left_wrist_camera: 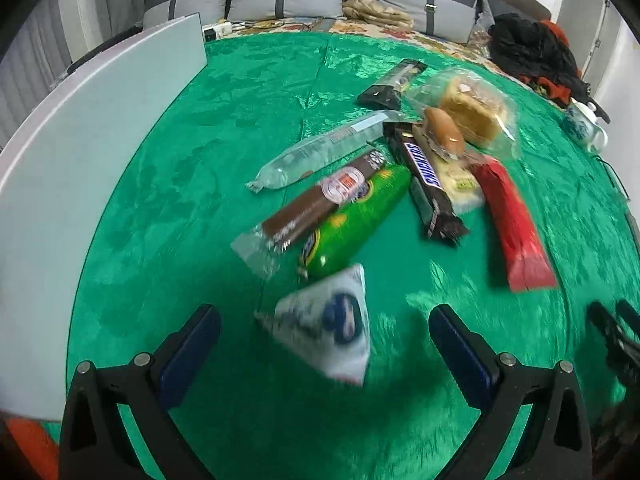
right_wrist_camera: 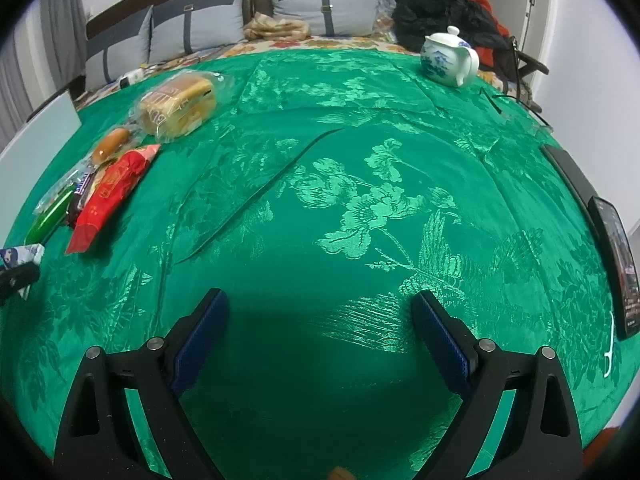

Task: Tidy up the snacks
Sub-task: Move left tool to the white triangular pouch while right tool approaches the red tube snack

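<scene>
Both tongs spread; left tongs [left_wrist_camera: 325, 344] frame a white packet [left_wrist_camera: 328, 332], right tongs [right_wrist_camera: 320, 332] bare cloth, teapot [right_wrist_camera: 450, 55] beyond

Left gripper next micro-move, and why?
Probably ease the left gripper forward and down, then close on the white-and-blue packet. The jaws stand wide open with the packet lying between the fingers on the green cloth, apart from the snack pile. The packet is blurred, so contact can't be confirmed. The right gripper is open over bare cloth.
</scene>
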Available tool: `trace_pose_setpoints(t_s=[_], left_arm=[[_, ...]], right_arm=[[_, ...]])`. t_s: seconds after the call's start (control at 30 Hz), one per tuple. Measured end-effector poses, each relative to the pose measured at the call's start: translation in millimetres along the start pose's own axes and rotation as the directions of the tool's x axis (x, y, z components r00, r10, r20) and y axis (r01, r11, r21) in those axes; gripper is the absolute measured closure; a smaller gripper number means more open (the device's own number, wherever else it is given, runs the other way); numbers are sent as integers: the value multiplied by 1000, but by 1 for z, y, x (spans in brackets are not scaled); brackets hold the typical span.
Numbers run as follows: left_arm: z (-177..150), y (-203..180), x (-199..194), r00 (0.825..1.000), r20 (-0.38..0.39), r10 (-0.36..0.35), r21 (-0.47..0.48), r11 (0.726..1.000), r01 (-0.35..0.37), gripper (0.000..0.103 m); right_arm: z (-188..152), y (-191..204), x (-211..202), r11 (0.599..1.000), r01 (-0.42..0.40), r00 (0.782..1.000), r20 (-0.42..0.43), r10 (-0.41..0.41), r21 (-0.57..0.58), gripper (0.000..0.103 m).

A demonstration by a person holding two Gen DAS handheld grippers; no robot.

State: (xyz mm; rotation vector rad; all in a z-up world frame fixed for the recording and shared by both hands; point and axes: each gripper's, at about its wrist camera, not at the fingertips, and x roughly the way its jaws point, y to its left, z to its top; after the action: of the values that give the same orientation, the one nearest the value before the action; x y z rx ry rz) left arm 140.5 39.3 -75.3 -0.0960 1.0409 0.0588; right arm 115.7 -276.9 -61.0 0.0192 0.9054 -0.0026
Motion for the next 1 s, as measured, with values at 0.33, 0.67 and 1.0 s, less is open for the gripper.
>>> trace_pose_setpoints(t_s=[0.33,0.67,1.0], left_arm=[[2,21,10,998,5,56,-20,998,-56,0],[0,45,7,998,2,57,-24,998,-57,0],[-9,78,-3,1000,-1,30,-60,998,-30,0]], right_arm=[[0,0,-1,1000,3,1000,4,-3,3,7],[-1,0,-1,1000,3,1000,4,-3,3,7],[-1,0,-1,1000,3,1000,5,-3,3,7]])
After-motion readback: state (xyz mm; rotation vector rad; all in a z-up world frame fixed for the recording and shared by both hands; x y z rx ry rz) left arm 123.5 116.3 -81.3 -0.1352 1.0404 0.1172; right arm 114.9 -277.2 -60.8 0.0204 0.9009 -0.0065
